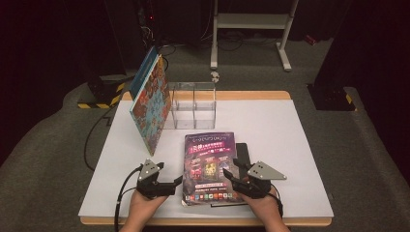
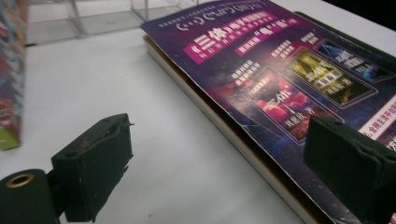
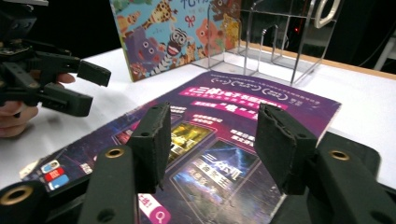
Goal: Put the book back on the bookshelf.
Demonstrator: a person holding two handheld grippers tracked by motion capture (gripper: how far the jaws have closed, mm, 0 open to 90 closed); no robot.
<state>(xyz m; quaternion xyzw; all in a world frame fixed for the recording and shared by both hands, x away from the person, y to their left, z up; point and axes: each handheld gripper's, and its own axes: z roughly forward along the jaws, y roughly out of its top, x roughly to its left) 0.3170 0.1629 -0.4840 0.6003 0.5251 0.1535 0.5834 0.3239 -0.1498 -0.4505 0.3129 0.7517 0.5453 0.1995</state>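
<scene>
A purple-covered book lies flat at the front middle of the white table top, resting on a black book or folder. My left gripper sits low at the book's left edge, open. In the left gripper view one jaw is over the bare table and the other over the purple cover. My right gripper is at the book's right side, open. Its jaws hover over the cover with nothing pressed between the pads. The left gripper shows across the book.
A colourful picture book stands tilted against a clear acrylic holder at the back left of the table. A white frame stands on the floor behind. Cables trail off the table's left front.
</scene>
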